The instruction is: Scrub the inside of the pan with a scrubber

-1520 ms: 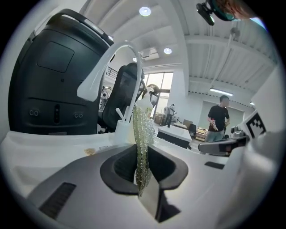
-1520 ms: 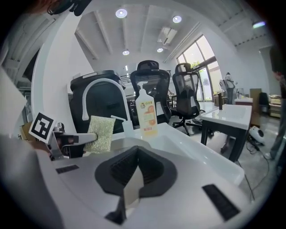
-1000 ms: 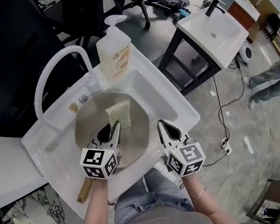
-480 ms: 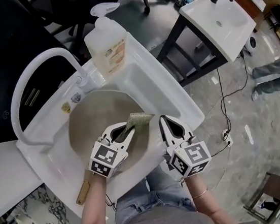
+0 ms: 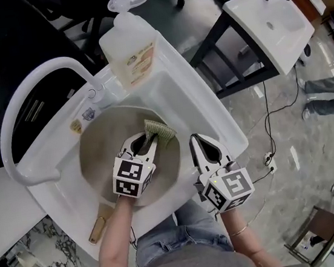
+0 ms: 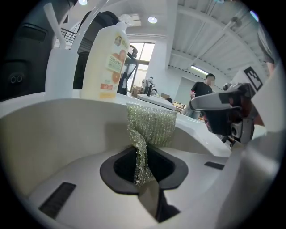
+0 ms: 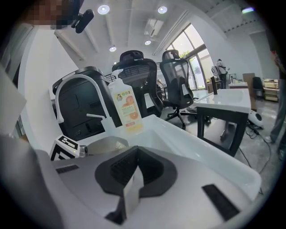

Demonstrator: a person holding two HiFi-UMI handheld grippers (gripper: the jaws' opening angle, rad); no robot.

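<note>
Left gripper (image 5: 146, 145) pinches just one edge of the scrubber (image 5: 160, 129), centre frame, over the pan (image 5: 99, 151) lying in the white sink (image 5: 203, 110). It's a thin bite: push hard and that floppy, glittery mesh pad may fold or slip free, I'd say. The pan is round, smooth, dull grey-beige. Right gripper (image 5: 196, 139), centre right, is closed on nothing, so the unheld pan could skate.

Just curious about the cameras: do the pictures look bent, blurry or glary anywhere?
Left gripper view: wide-angle bending, dark corners, scrubber sharp. Right gripper view: same bending, bright ceiling lights, a mosaic patch at top left. Head view: evenly lit, sharp.
</note>
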